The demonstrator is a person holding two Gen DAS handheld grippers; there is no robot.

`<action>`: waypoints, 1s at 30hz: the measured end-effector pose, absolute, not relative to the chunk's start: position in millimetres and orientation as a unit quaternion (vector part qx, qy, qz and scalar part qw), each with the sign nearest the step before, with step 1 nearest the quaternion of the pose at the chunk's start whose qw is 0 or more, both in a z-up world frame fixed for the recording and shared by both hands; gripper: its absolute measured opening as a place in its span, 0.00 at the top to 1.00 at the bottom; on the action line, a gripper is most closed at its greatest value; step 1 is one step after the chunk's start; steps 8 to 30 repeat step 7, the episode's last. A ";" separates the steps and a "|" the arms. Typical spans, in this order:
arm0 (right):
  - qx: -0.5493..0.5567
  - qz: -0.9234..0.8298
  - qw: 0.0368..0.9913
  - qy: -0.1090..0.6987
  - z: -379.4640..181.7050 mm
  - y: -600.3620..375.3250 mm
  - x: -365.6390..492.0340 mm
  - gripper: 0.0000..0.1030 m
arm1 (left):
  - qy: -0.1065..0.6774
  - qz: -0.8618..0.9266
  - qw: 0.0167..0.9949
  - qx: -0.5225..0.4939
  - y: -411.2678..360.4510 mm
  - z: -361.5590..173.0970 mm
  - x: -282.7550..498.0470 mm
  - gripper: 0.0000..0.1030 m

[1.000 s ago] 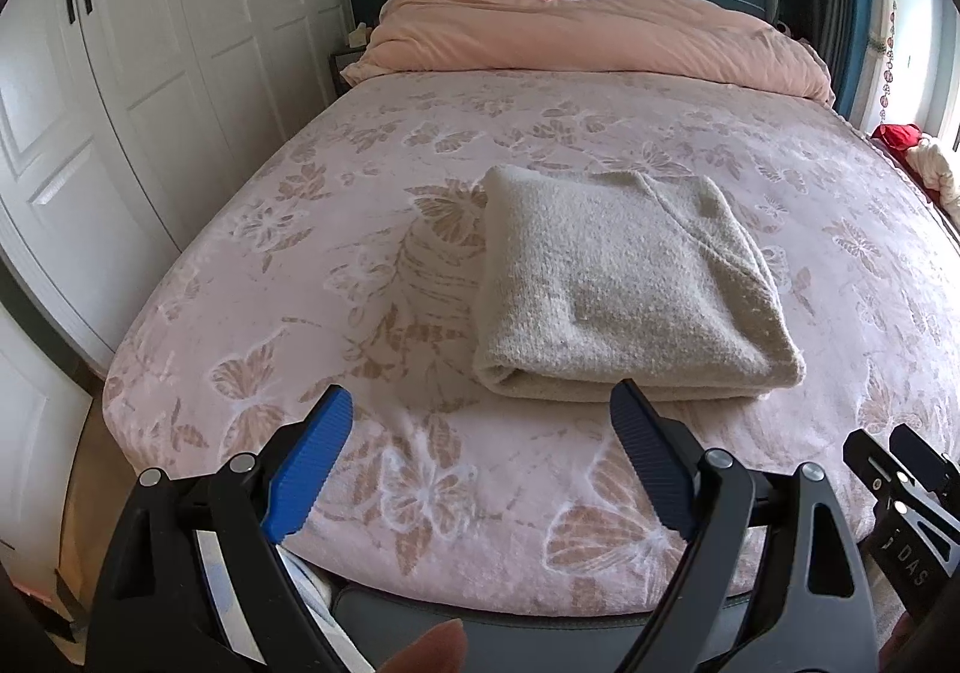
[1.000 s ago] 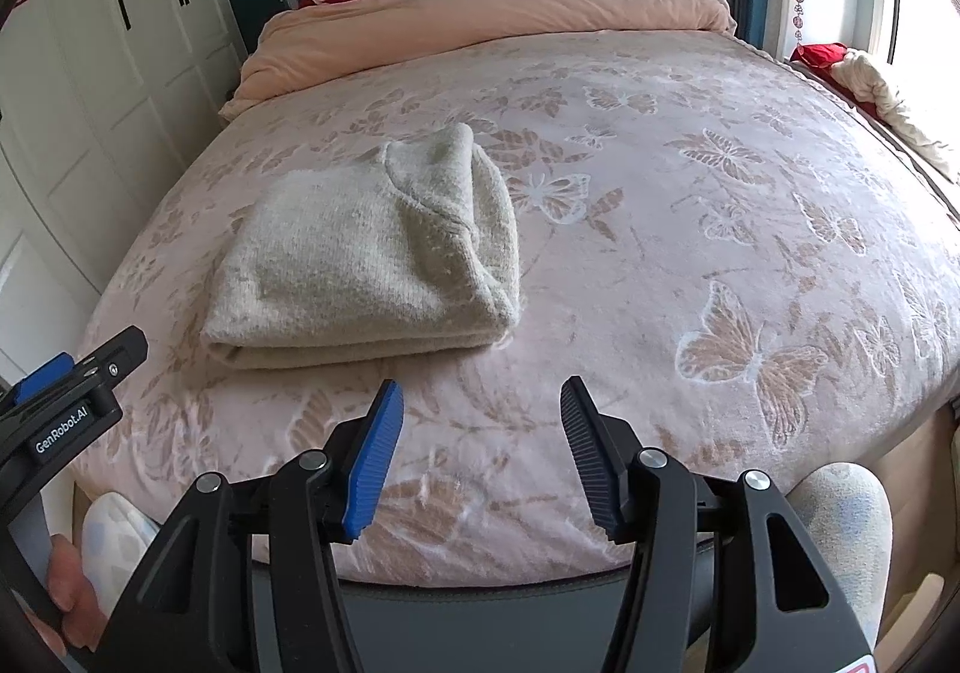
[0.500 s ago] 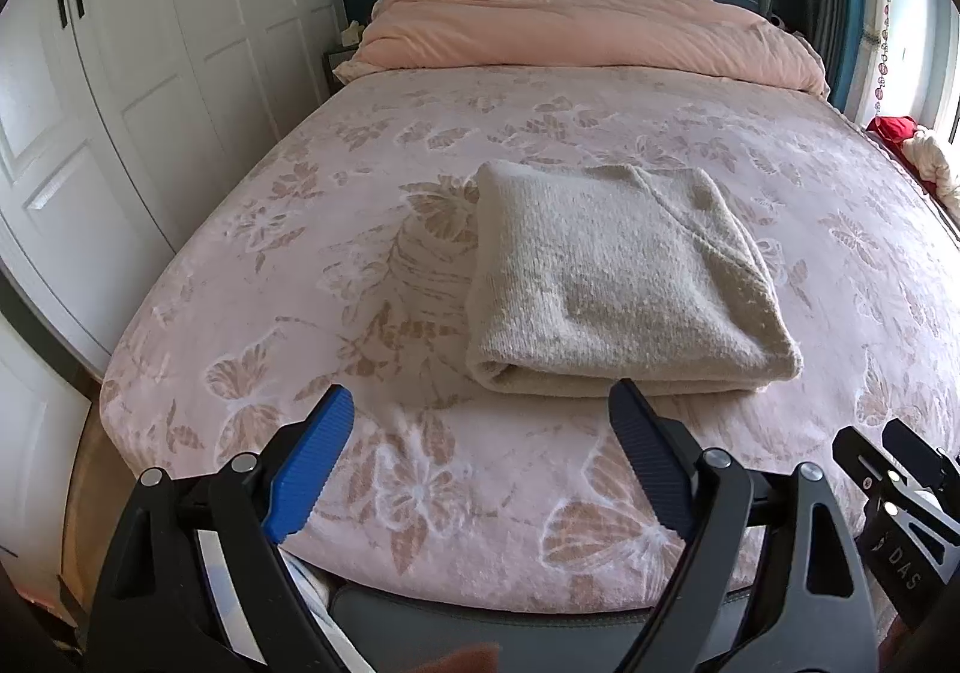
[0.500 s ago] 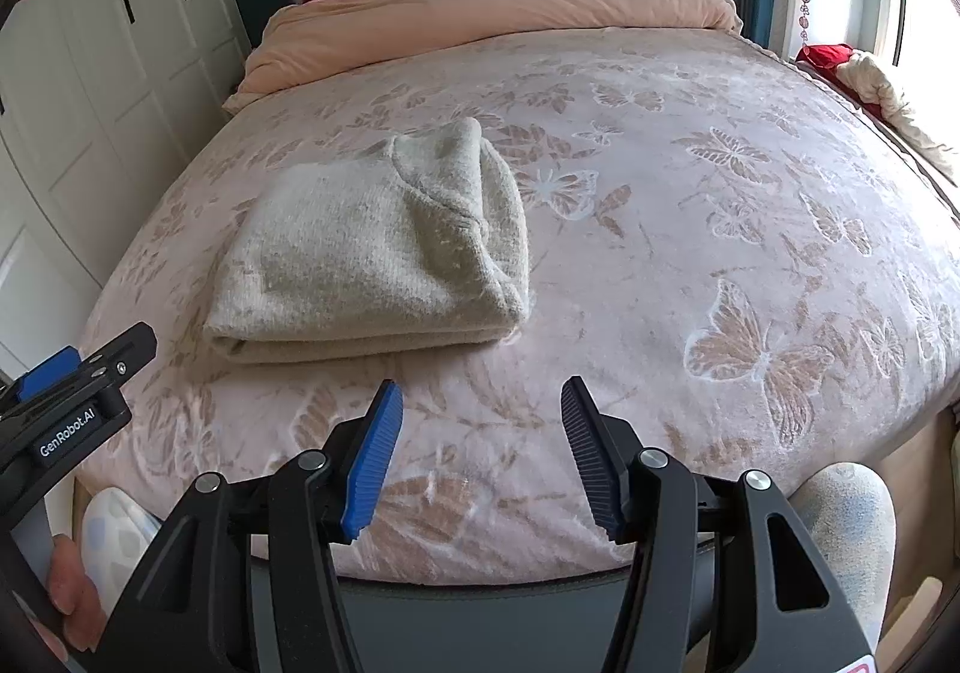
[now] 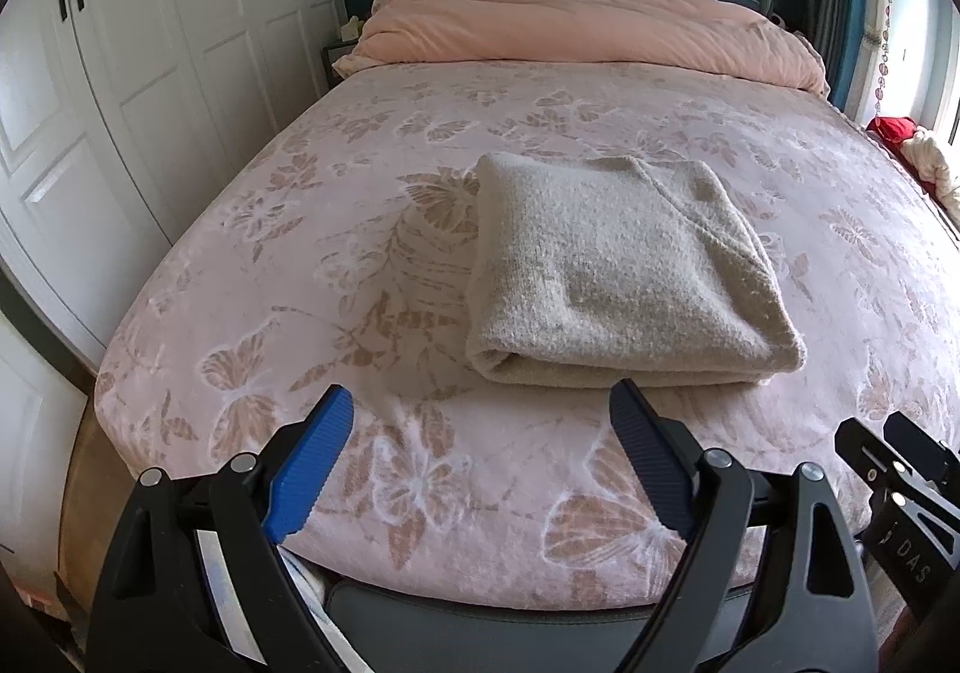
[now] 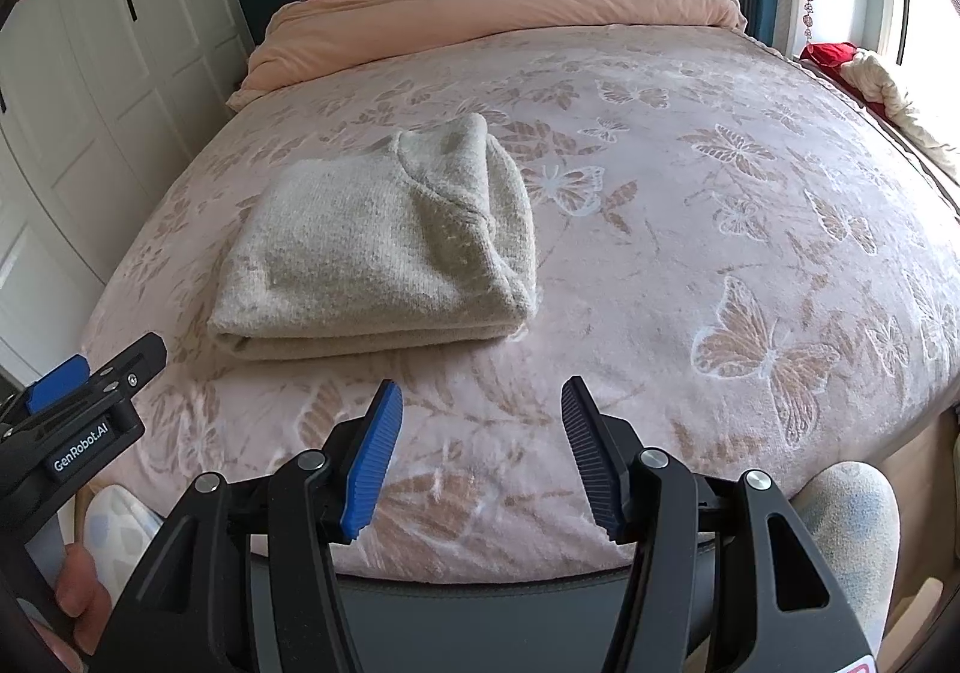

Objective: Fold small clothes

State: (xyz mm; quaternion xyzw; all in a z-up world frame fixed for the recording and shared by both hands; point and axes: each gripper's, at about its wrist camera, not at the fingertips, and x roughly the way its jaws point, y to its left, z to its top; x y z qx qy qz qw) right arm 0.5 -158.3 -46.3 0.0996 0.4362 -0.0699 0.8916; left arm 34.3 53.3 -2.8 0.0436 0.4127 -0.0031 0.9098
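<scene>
Blue-padded jaws of left gripper (image 5: 480,463): apart, nothing between, low in frame centre above the bed's near edge. Right gripper (image 6: 480,457): jaws apart by a narrower gap, likewise empty, low centre of its frame. Folded beige sweater (image 5: 618,265): flat on bed (image 5: 270,253), mid-frame, just beyond left jaws; left of centre in right wrist view. Peach duvet (image 5: 588,25): bunched at headboard, top of frame. White wardrobe (image 5: 120,73): along left edge.

The left black, blue-padded tongs (image 5: 480,433) gape wide and empty; the right tongs (image 6: 480,433) stand half-open, gripping nothing.
</scene>
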 end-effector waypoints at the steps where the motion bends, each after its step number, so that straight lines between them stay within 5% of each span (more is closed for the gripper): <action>1: 0.099 -0.069 0.891 0.437 -46.5 -157.9 0.6 0.47 | 0.414 -0.003 0.909 0.044 52.6 -2.9 33.9 0.17; 30: 0.097 -0.068 0.892 0.436 -46.0 -156.8 1.6 0.43 | 0.411 -0.008 0.911 0.037 51.2 -2.3 32.1 0.17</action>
